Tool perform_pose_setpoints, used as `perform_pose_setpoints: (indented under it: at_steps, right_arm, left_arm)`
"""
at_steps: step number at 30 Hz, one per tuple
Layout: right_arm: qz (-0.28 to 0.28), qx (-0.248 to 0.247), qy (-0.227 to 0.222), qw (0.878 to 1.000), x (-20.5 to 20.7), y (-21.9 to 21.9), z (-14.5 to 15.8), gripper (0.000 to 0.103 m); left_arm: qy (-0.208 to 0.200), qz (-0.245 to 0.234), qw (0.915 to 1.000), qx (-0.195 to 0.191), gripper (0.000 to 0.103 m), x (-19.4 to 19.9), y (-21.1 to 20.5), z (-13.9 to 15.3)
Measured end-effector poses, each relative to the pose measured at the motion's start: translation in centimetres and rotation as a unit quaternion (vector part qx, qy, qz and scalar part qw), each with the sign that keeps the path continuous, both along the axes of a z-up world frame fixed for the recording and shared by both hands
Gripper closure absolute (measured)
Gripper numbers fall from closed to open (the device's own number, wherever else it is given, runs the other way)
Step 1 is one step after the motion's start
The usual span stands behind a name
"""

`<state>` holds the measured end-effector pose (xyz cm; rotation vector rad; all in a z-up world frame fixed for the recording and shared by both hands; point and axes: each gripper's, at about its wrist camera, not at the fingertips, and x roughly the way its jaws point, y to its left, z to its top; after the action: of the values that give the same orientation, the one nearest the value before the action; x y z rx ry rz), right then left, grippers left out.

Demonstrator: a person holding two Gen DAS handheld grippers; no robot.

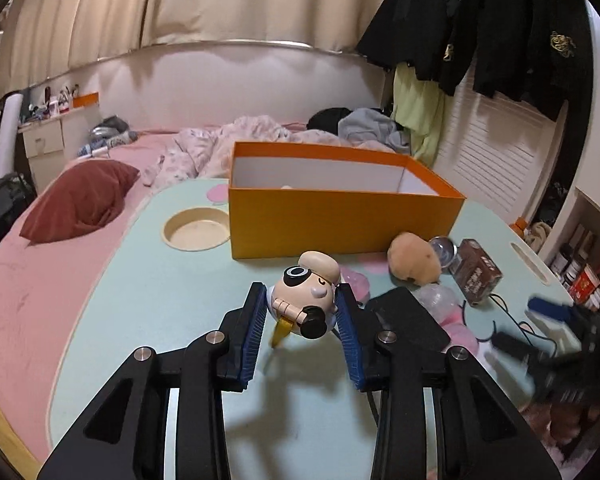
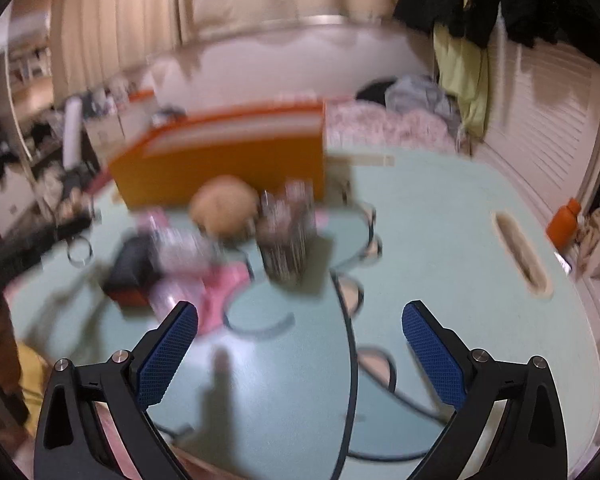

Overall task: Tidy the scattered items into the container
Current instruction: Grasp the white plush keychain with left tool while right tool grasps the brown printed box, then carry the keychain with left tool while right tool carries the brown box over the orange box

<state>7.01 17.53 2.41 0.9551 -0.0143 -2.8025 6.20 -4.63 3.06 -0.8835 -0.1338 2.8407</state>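
left tongs clamp toy figure | right tongs wide | orange box contents hidden

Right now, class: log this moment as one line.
left tongs: shut on panda figure | right tongs: open, empty | orange box: open

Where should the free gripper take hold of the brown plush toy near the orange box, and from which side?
Grip the brown plush toy across its rounded middle, coming from above on the table's near side. The orange box stands close behind it and the small brown carton sits close beside it, so the top is freest. The right gripper is open.
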Motion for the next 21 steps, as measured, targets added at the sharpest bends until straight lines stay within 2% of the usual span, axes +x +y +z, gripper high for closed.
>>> perform_pose_setpoints:
  at_steps: [3,4,5,9,10,11,13,17,21]
  right_arm:
    - [-0.013,0.013,0.035,0.999,-0.7,-0.4,1.9,0.009]
    - [-0.013,0.017,0.031,0.999,-1.3,-0.6,2.1,0.019]
    - [-0.015,0.017,0.020,1.000,-2.2,-0.7,2.1,0.026]
    - [-0.026,-0.011,-0.042,0.999,-5.3,-0.7,0.5,0.038]
    - [-0.029,-0.010,-0.059,0.998,-6.0,-0.7,-0.1,0.051]
    - [-0.027,-0.010,-0.074,0.997,-6.6,-0.7,-0.5,0.069]
    - [-0.024,-0.005,-0.074,0.997,-6.7,-0.6,-0.4,0.084]
    - [-0.025,-0.043,-0.077,0.996,-6.4,0.9,-0.4,0.085]
    - [-0.029,-0.065,-0.041,0.997,-5.5,1.7,0.9,0.085]
  left_arm:
    - [0.003,-0.009,0.9999,0.009,0.066,0.6,0.0,0.5]
    - [0.004,-0.013,0.9999,0.010,0.066,0.8,0.0,0.6]
    - [0.006,-0.015,0.9998,0.011,0.066,1.1,0.1,0.7]
    - [0.010,-0.024,0.9995,0.015,0.066,1.4,0.5,1.2]
    - [0.011,-0.023,0.9995,0.015,0.066,1.5,0.6,1.3]
    - [0.013,-0.023,0.9996,0.015,0.066,1.6,0.5,1.4]
    - [0.016,-0.020,0.9996,0.015,0.066,1.7,0.4,1.6]
    - [0.021,-0.016,0.9995,0.018,0.066,1.6,0.1,1.9]
    - [0.024,-0.021,0.9993,0.017,0.066,1.4,0.0,2.3]
